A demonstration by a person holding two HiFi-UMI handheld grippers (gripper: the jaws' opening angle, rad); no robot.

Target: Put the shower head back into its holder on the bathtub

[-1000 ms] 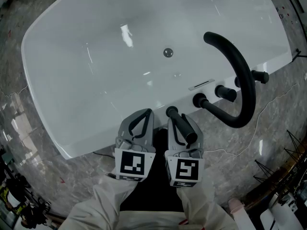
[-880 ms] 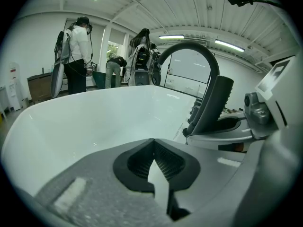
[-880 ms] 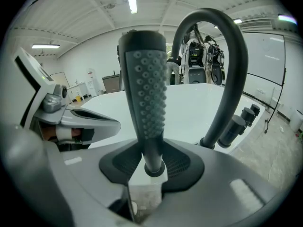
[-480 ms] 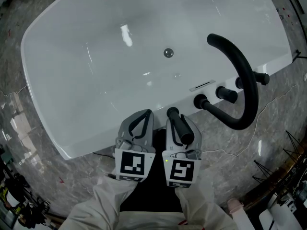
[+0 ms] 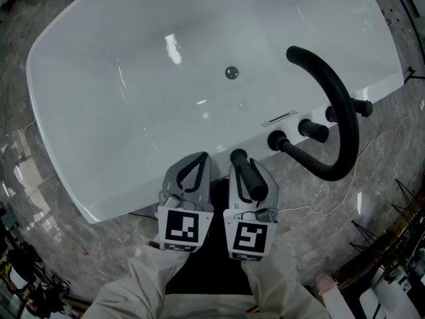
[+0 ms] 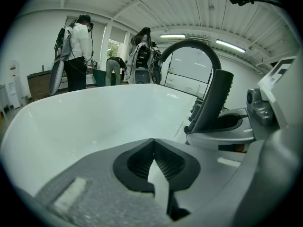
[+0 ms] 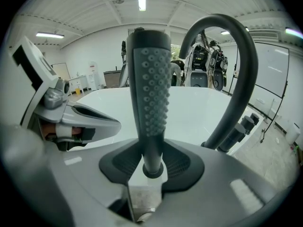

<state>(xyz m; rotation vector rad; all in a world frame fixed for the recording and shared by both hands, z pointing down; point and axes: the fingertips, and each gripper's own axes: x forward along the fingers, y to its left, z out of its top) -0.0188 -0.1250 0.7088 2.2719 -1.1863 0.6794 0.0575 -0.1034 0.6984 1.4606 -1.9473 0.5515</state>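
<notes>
A black stick-shaped shower head (image 5: 248, 176) with a nubbed face (image 7: 150, 84) is clamped near its base in my right gripper (image 5: 251, 178) (image 7: 151, 162), which is shut on it. It stands upright between the jaws, and its far end reaches the near rim of the white bathtub (image 5: 126, 195), left of the black knobs. The holder itself I cannot make out. My left gripper (image 5: 201, 159) (image 6: 153, 145) hangs close beside the right one on its left, shut with nothing between its jaws.
A tall curved black spout (image 5: 340, 108) (image 7: 236, 79) rises from the tub rim at the right, with three black knobs (image 5: 312, 130) at its foot. The drain (image 5: 231, 72) lies mid-tub. Grey marble floor surrounds the tub. People (image 6: 78, 48) stand beyond it.
My right gripper has rolled slightly, its marker cube shifting a little left. The left gripper and the shower head's place in the jaws look unchanged.
</notes>
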